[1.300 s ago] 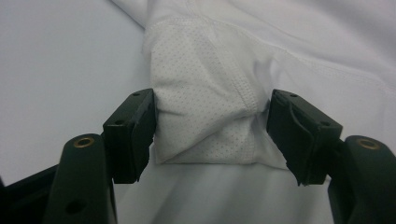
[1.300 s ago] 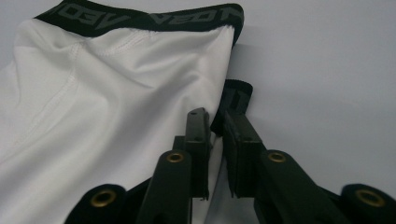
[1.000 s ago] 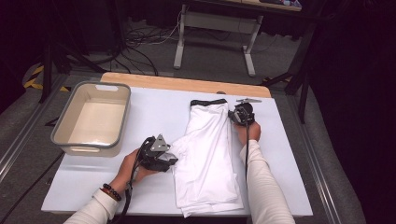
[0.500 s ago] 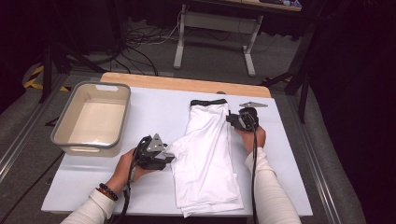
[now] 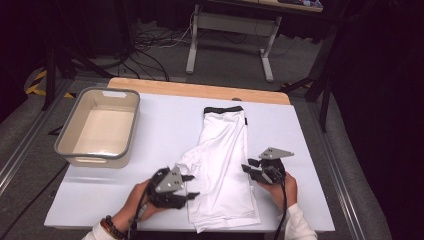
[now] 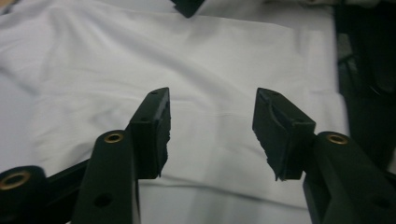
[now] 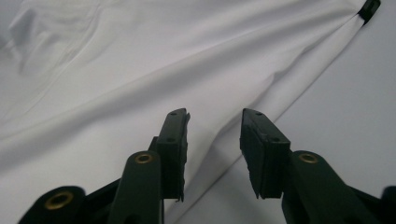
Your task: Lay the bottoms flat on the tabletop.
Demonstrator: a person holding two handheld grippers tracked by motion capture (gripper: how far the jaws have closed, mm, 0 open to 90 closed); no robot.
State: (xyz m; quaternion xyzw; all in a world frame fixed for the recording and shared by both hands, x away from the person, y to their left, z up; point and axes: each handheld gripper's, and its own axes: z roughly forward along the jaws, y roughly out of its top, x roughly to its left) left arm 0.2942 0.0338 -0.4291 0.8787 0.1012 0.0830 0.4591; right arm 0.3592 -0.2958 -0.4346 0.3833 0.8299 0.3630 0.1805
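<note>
Both tongs parted and empty at the near end of the white garment

The left gripper (image 5: 192, 186) gapes over the garment's (image 5: 225, 165) left edge; the right gripper (image 5: 248, 167), its jaws just been opening with nothing between them, hangs at the right edge. The folded garment lies lengthwise on the white table (image 5: 165, 125), black waistband far, beside a grey tub (image 5: 131, 125)

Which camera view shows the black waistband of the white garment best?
The high view: the waistband lies whole at the far end of the white garment. The right gripper view catches just a small black bit of it at the upper corner. The left gripper view shows white cloth; a dark shape at its top I cannot identify.
</note>
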